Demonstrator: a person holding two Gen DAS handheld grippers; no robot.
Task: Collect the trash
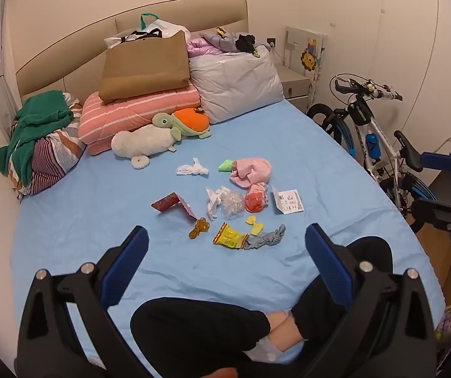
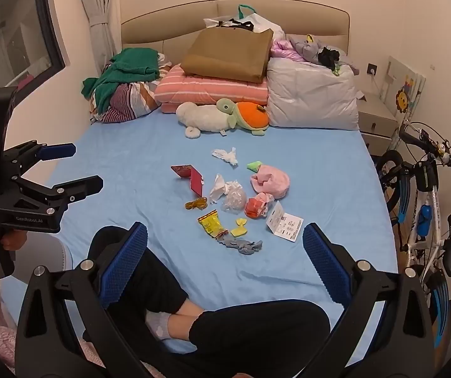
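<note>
Trash lies scattered mid-bed on the blue sheet (image 1: pixel 99 208): a white tissue (image 1: pixel 192 169), a red folded card (image 1: pixel 175 207), crumpled clear plastic (image 1: pixel 232 204), a red wrapper (image 1: pixel 255 200), a white printed label (image 1: pixel 288 201), a yellow snack wrapper (image 1: pixel 229 238) and a grey-blue twisted rag (image 1: pixel 267 239). A pink cloth (image 2: pixel 271 181) sits behind them. My left gripper (image 1: pixel 225 230) hovers open over the near edge of the pile, holding nothing. My right gripper (image 2: pixel 225 229) is likewise open and empty. Each one shows from the side in the other's view: the right gripper (image 1: pixel 426 186), the left gripper (image 2: pixel 83 167).
A person's crossed legs in black trousers (image 2: pixel 256 324) lie just below both grippers. At the headboard are a turtle plush (image 1: pixel 190 123), a pink striped quilt (image 1: pixel 137 113), a brown bag (image 1: pixel 145 66) and a grey pillow (image 1: pixel 234 85). A bicycle (image 2: pixel 426 189) stands right of the bed.
</note>
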